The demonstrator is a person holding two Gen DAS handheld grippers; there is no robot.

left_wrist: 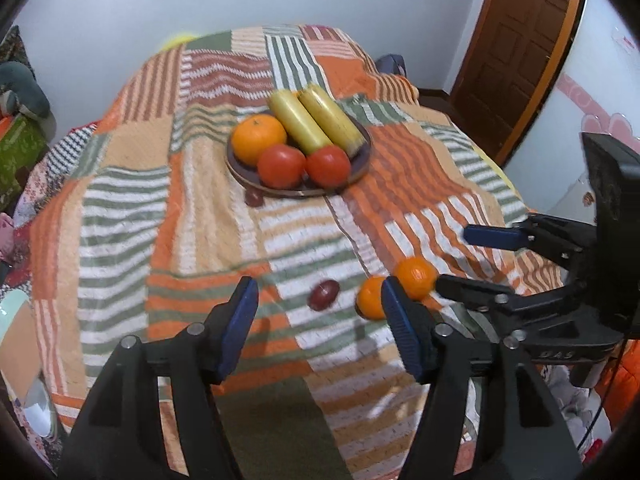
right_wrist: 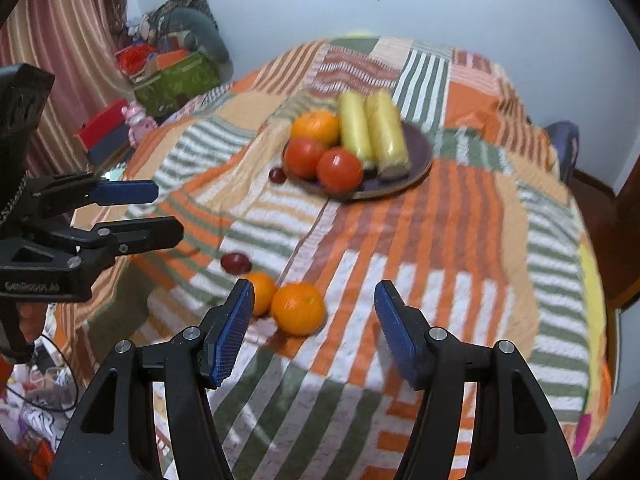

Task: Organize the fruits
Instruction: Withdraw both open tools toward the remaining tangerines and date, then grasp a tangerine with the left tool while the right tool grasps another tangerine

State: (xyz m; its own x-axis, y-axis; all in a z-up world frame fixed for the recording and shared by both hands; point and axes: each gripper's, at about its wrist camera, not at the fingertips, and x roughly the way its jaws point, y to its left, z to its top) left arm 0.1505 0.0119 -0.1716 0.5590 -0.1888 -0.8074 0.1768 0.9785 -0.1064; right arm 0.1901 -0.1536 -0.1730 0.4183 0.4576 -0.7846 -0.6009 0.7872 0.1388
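A dark plate (left_wrist: 358, 162) (right_wrist: 420, 148) in the middle of the table holds an orange (left_wrist: 258, 138), two red tomatoes (left_wrist: 280, 166) and two yellow corn cobs (left_wrist: 316, 122). Two small oranges (left_wrist: 416, 278) (right_wrist: 298, 308) and a dark red fruit (left_wrist: 324, 294) (right_wrist: 236, 262) lie on the cloth near the front. Another dark red fruit (left_wrist: 254, 197) lies beside the plate. My left gripper (left_wrist: 318, 324) is open and empty, above the cloth. My right gripper (right_wrist: 314, 322) is open and empty, just behind the small oranges.
The table wears a striped patchwork cloth (left_wrist: 200, 220) that hangs over the edges. A brown door (left_wrist: 516, 48) stands at the right. Boxes and soft toys (right_wrist: 176, 68) pile up at the left wall.
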